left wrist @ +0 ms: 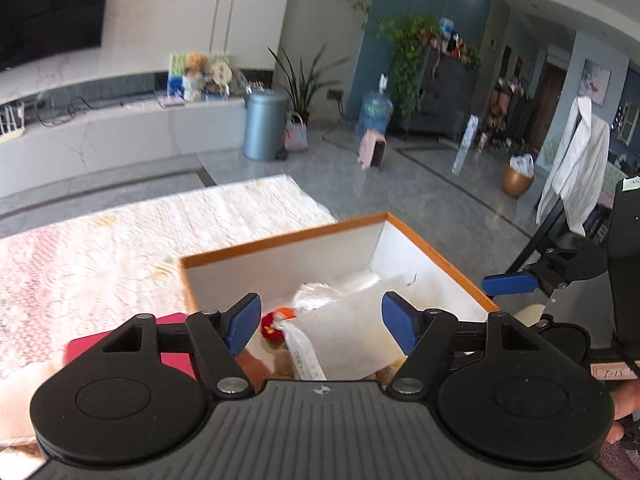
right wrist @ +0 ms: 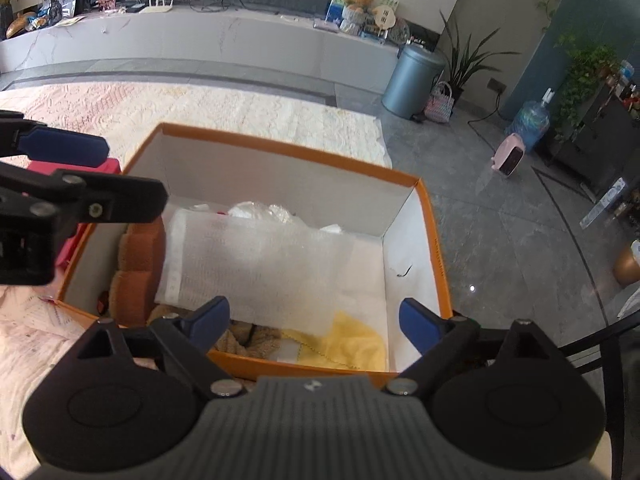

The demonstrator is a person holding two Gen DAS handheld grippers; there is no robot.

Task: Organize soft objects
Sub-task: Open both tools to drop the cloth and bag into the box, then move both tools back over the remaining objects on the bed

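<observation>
Now both the left gripper [left wrist: 320,320] and the right gripper [right wrist: 316,326] hang above the orange box [right wrist: 296,152], jaws spread wide, pinching nothing; white foam sheet [right wrist: 264,268] lies inside.

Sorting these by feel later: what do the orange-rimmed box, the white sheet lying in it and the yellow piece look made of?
Orange-rimmed box: apparently cardboard, thin stiff walls, matte white inside. White sheet: probably foam or bubble wrap, translucent with a fine dotted texture. Yellow piece: likely soft cloth, limp, with a zigzag-cut edge.
</observation>
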